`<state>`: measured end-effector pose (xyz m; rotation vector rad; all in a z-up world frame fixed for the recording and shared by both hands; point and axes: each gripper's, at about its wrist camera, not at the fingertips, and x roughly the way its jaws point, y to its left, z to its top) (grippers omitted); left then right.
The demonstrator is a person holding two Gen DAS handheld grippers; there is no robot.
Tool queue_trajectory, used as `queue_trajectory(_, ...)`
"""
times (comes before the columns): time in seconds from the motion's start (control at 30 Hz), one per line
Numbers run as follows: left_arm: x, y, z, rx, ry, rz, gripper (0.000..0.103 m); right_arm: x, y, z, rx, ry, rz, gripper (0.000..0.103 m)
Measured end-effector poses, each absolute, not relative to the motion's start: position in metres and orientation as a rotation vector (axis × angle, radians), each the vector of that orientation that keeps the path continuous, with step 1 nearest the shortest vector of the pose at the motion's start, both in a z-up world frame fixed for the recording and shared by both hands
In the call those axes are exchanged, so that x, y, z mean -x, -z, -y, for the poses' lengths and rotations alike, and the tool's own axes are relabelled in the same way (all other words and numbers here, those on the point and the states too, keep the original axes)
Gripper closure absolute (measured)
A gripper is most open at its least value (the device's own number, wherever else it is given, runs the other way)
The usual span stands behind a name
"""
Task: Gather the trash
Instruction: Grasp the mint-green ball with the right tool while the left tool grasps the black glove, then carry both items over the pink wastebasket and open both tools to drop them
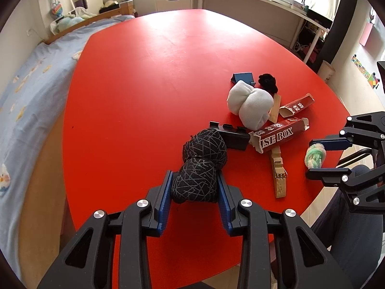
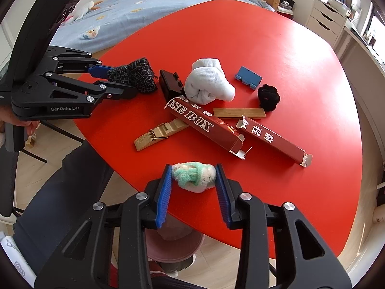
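Both grippers clamped on soft bundles at the round red table's (image 2: 276, 55) near edge.

Left gripper (image 1: 195, 187) squeezes a black web-patterned rolled sock (image 1: 202, 166); right gripper (image 2: 195, 177) pinches a green-white fuzzy bundle (image 2: 195, 176), above a partly hidden pink bin (image 2: 173, 248).

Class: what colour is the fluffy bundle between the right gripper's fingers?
Mint green and white fluffy bundle, clearest in right wrist view.

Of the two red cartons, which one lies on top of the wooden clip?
The carton reading "ISE BOX": it crosses over the wooden clip. The other carton, with only Chinese characters showing, lies clear of it.
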<state>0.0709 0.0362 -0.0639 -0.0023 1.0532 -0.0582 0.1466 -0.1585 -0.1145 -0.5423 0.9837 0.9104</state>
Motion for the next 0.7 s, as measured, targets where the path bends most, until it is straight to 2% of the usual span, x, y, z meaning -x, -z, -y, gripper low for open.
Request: queue_trajectory(0.7, -0.036, 0.027, -0.024, 0.041, 0.050, -0.948, 0.072, -0.136, 0.081, 0.194, 0.404, -0.858, -0.891, 0.068)
